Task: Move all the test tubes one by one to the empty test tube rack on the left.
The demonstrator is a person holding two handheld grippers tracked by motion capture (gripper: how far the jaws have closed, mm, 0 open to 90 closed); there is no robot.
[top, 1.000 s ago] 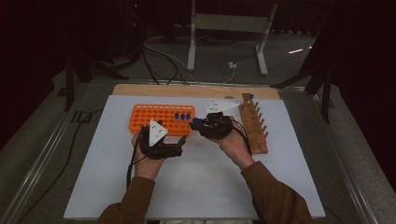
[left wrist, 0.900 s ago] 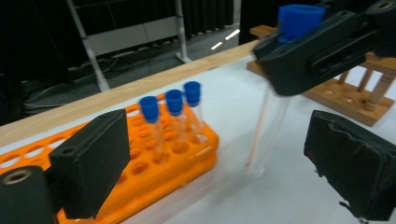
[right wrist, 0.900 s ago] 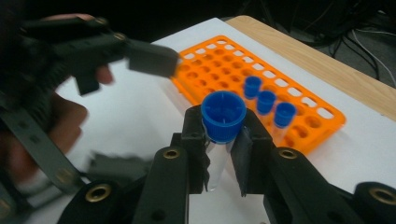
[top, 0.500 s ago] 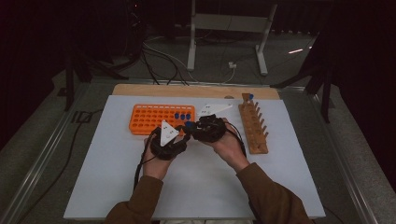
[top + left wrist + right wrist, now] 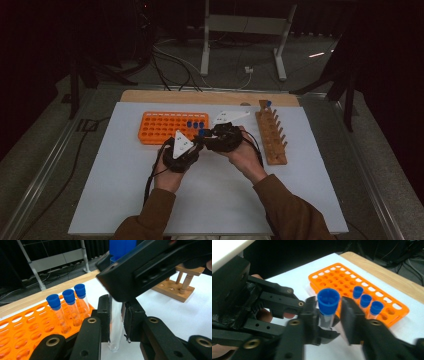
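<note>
L gripper pinches clear tube upright, above white mat just in front of orange rack. R gripper spread around tube's blue cap, not clamped. 3 capped tubes sit in rack.

No legible text or labels.

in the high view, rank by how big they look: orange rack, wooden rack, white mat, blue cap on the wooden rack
1. white mat
2. orange rack
3. wooden rack; it looks close to the orange one in extent, so that order is unsure
4. blue cap
</note>
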